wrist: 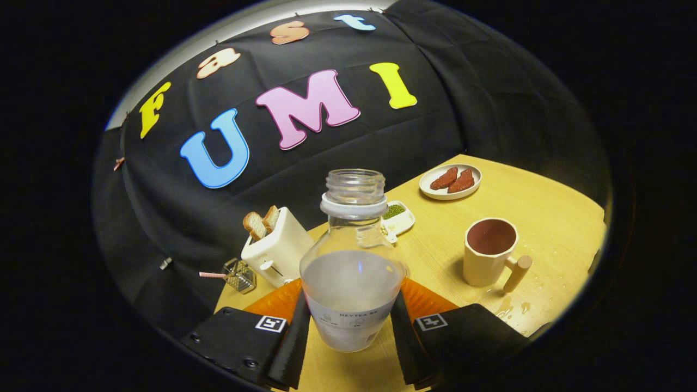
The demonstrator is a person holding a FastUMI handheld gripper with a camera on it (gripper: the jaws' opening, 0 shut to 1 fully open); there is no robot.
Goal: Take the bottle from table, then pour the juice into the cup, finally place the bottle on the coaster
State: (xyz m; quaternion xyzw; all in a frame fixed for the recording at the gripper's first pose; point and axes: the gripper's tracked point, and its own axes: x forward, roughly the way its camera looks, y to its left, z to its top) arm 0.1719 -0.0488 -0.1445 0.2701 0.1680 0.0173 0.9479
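The bottle [352, 272], uncapped and partly filled, is clamped between both fingers of the hand-held gripper [348, 326]. It is held upright, left of the cup [489, 251] on the surface [544, 218]. Pouring and placing on a coaster are judged outstanding.

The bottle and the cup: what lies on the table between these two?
In the gripper view, nothing: bare table separates the bottle, gripped between both fingers of the gripper, from the cup ahead. Water drops lie nearer, beside the cup's handle.
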